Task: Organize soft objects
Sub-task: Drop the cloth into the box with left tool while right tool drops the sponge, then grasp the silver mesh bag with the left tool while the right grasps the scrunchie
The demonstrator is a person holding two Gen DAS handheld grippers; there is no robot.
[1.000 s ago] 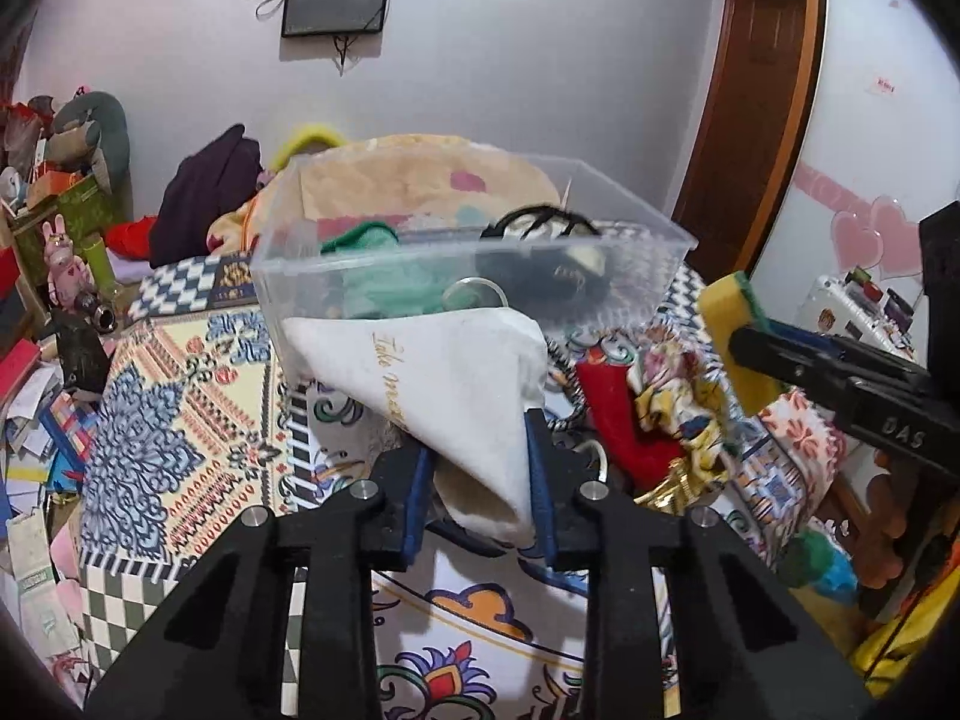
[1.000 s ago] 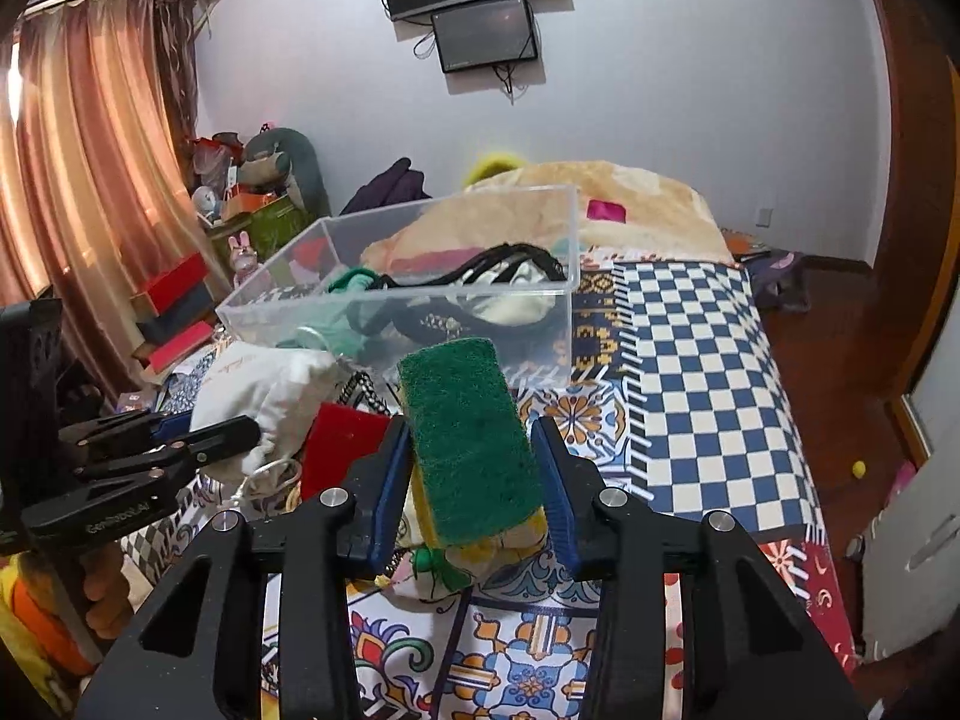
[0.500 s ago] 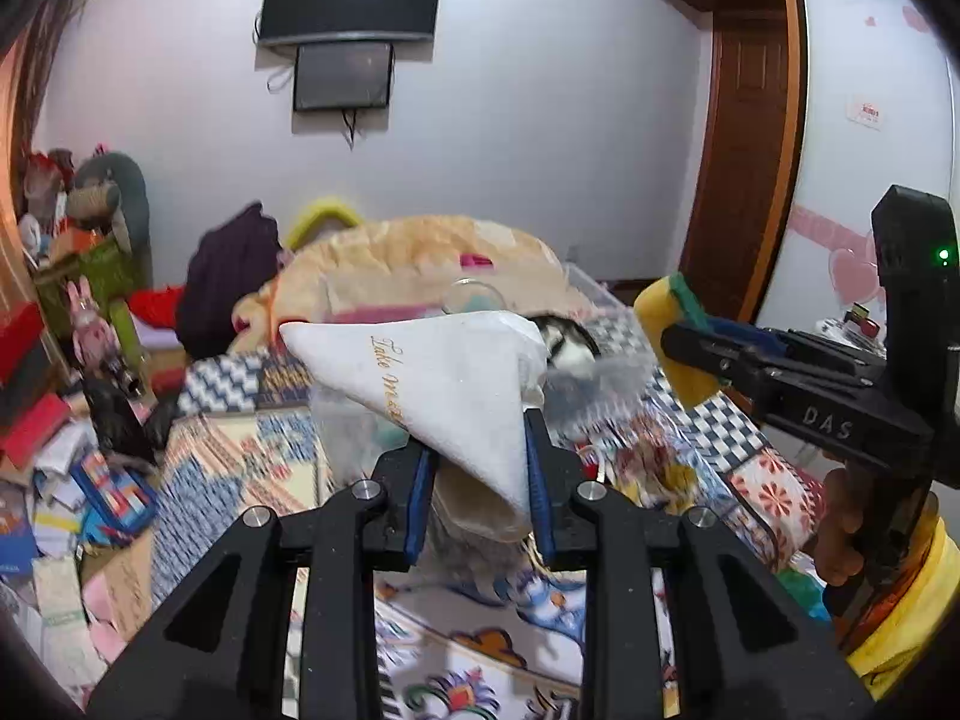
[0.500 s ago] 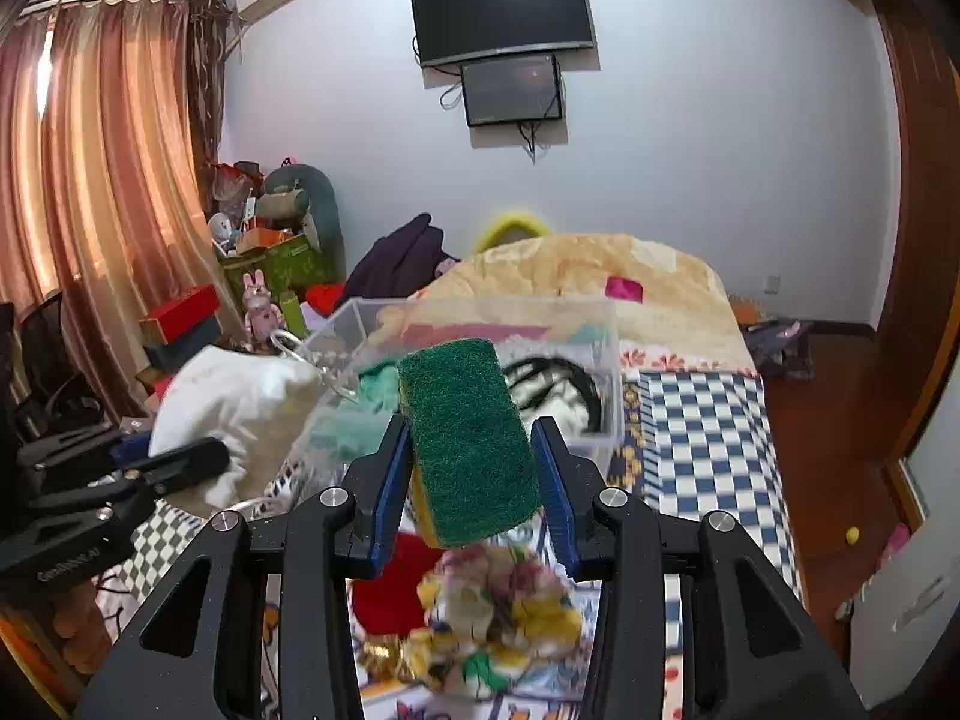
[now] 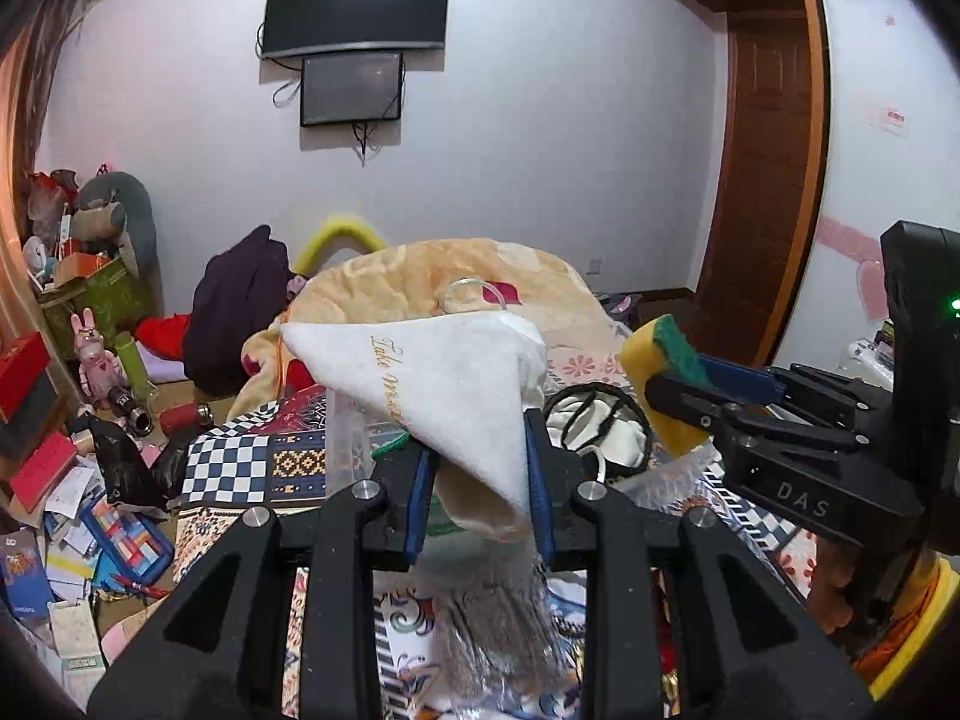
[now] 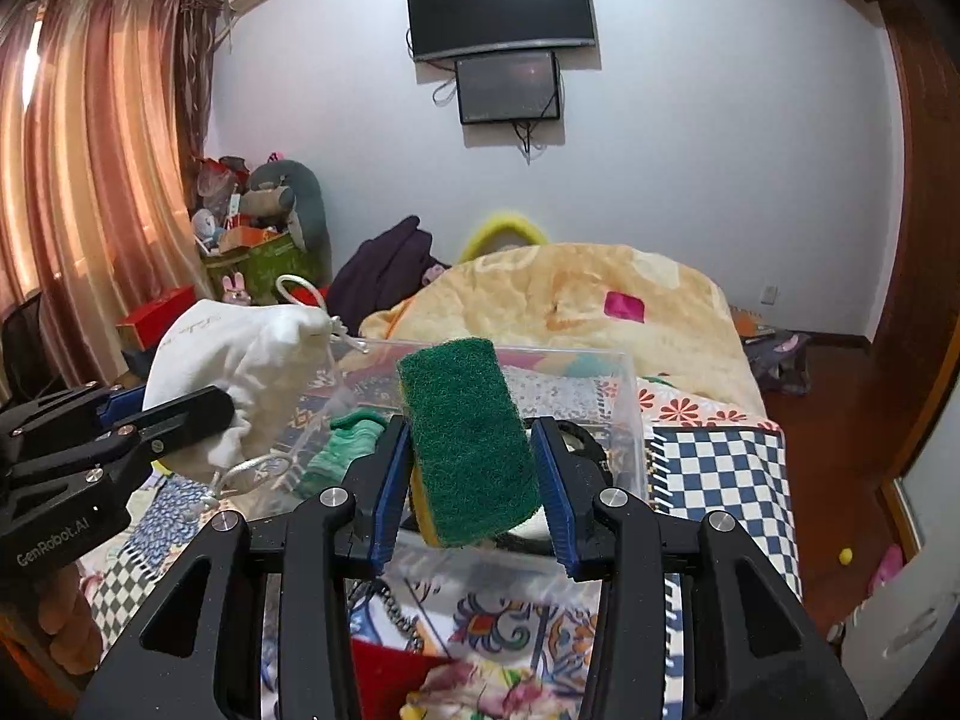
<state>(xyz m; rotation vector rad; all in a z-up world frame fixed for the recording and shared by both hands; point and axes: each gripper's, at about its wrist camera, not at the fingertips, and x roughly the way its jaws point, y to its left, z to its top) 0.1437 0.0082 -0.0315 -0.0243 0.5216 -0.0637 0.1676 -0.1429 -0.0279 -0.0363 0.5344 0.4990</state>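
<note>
Patchwork bedspread (image 6: 720, 468) w/ bin (image 6: 624, 396), cluttered bedrm.

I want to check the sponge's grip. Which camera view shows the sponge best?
The right wrist view: the sponge fills the centre, green face forward, between the jaws. The left wrist view shows only its yellow-and-green end, at the right edge.

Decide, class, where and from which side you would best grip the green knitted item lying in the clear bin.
Grip the green knitted item at its raised bunched upper fold, coming down through the clear bin's open top; the walls block any sideways approach. It lies apart from the black straps.
</note>
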